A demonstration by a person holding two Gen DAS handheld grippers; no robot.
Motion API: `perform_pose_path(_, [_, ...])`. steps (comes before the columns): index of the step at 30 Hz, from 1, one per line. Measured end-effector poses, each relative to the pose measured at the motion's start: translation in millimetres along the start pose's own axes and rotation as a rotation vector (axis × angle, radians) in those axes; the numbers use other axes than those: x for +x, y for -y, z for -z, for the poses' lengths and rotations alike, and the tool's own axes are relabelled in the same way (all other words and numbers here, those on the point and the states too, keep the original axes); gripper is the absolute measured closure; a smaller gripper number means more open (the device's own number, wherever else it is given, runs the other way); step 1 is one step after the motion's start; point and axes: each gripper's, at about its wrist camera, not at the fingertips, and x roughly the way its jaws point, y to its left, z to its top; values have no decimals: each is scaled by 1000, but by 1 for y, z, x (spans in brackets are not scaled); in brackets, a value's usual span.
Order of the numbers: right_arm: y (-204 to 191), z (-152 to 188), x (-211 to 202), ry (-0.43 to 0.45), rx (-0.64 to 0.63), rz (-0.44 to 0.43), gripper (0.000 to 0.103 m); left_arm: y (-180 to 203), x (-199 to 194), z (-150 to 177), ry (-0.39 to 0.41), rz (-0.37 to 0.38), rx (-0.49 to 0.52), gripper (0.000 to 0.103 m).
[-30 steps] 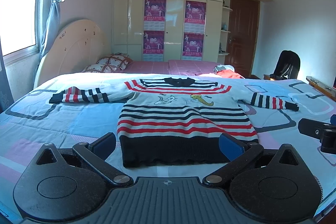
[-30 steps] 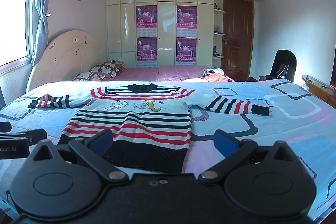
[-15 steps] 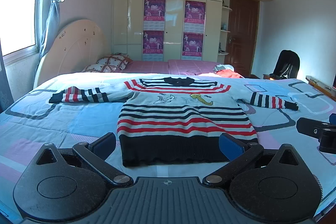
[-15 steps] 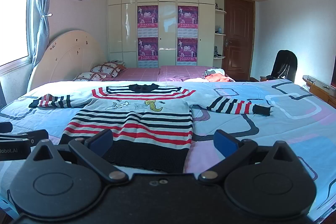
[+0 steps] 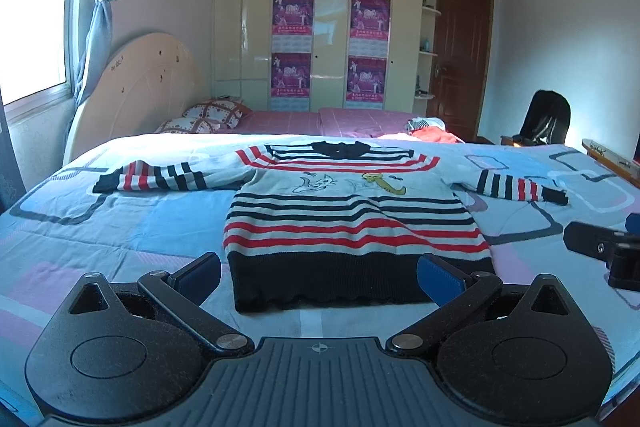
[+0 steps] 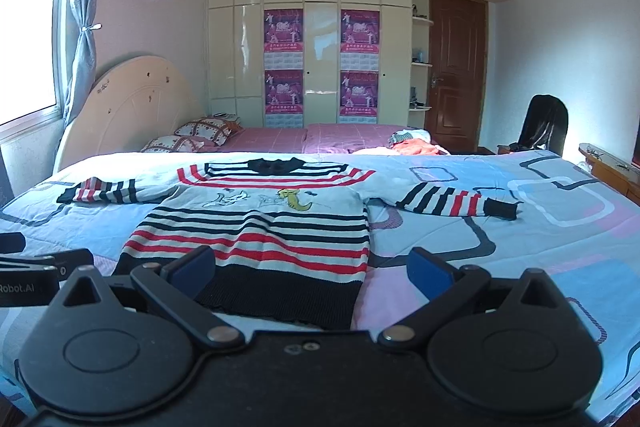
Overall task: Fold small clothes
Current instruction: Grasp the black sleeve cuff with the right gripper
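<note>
A small striped sweater point(image 5: 348, 219) in white, red and black lies flat on the blue bed cover, front up, both sleeves spread out sideways. It also shows in the right wrist view point(image 6: 256, 231). My left gripper point(image 5: 318, 273) is open and empty, just above the bed before the sweater's black hem. My right gripper point(image 6: 312, 273) is open and empty, over the hem's right corner. The right gripper shows at the right edge of the left wrist view point(image 5: 604, 251). The left gripper shows at the left edge of the right wrist view point(image 6: 36, 275).
The bed cover point(image 5: 120, 227) spreads wide on both sides of the sweater. A headboard point(image 5: 136, 95) and pillows point(image 5: 208, 115) lie at the far left. More clothes point(image 5: 432, 131) lie at the back. A wooden ledge point(image 5: 612, 163) runs along the right edge.
Both grippers have drifted slightly; the right one has moved a little to the left and closer to the hem. The sweater has not moved.
</note>
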Motion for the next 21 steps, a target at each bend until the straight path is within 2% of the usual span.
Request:
perform_pose_path(3, [4, 1, -2, 3, 13, -10, 3, -9, 7, -3, 5, 63, -89, 0])
perform_pose_path(5, [15, 0, 0, 10, 41, 0, 3, -4, 19, -5, 5, 131, -69, 0])
perform_pose_path(7, [36, -3, 9, 20, 90, 8, 6, 2, 34, -11, 13, 157, -56, 0])
perform_pose_path(8, [47, -5, 15, 24, 113, 18, 12, 5, 44, -16, 18, 171, -57, 0])
perform_pose_path(9, [61, -7, 25, 24, 136, 32, 36, 7, 55, -20, 20, 179, -60, 0])
perform_pose_path(10, [74, -11, 38, 14, 160, 47, 53, 11, 69, -27, 20, 181, -60, 0])
perform_pose_path(13, [118, -20, 81, -1, 245, 97, 47, 14, 118, -44, 22, 140, -63, 0])
perform_pose_path(15, [151, -26, 115, -1, 312, 137, 37, 13, 156, -58, 18, 109, -97, 0])
perform_pose_path(19, [222, -32, 192, -28, 447, 211, 38, 20, 243, -84, 0, 19, -159, 0])
perform_pose_path(21, [260, -30, 233, -40, 540, 233, 40, 33, 290, -95, -21, 30, -174, 0])
